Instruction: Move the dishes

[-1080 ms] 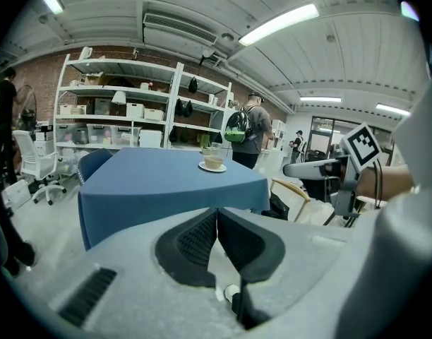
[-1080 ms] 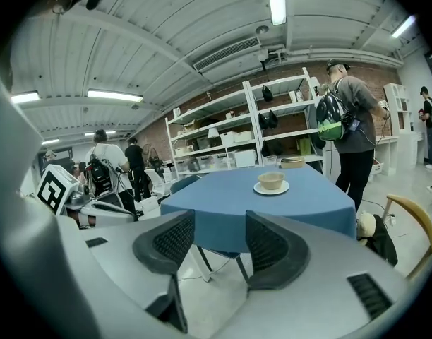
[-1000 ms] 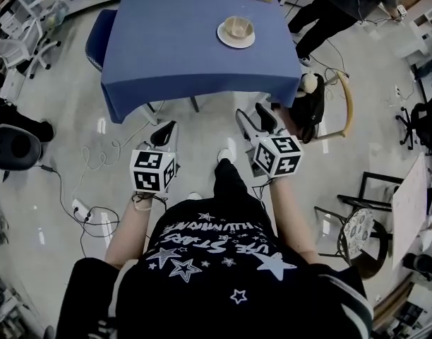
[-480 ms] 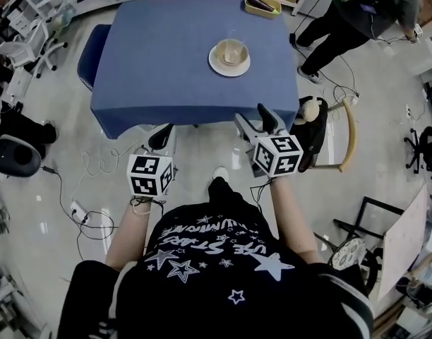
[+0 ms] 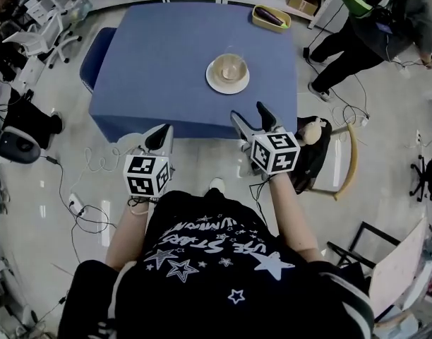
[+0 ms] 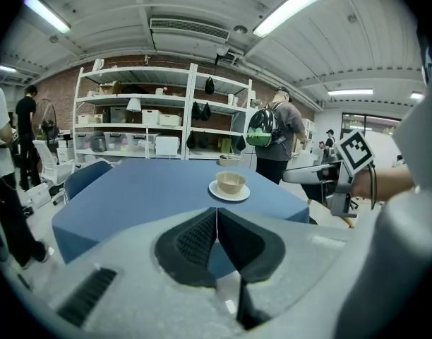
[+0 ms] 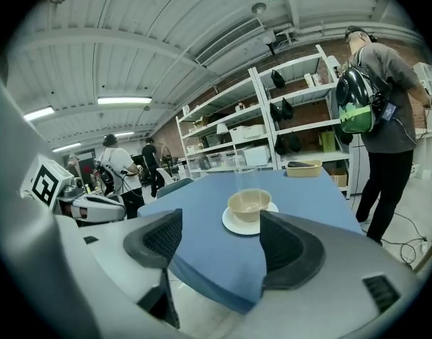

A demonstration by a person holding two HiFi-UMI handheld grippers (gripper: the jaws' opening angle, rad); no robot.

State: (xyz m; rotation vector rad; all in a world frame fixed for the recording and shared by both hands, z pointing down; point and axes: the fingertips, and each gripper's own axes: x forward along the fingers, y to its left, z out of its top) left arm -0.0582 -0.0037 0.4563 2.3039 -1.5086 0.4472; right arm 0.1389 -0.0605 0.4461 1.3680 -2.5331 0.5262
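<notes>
The left gripper [image 5: 159, 136] has its jaws pressed together on nothing, and the right gripper [image 5: 250, 115] is spread and empty. Both hang just short of the blue table [image 5: 159, 55], where the bowl [image 5: 230, 67] sits on its plate [image 5: 226, 85]. This looks like the approach; next comes a reach for the plate's rim.

1. My left gripper [image 5: 159, 138] sits low in front of my torso and points forward. Its jaws are pressed together, pad against pad, with nothing caught between them.
2. My right gripper [image 5: 248, 113] reaches slightly further forward than the left one. Its jaws stand wide apart and grip nothing.
3. My left forearm [image 5: 128, 235] and right forearm [image 5: 290, 214] are bare and run forward from my sides, well apart.
4. The left marker cube [image 5: 147, 175] and right marker cube [image 5: 275, 152] face up toward my head camera.
</notes>
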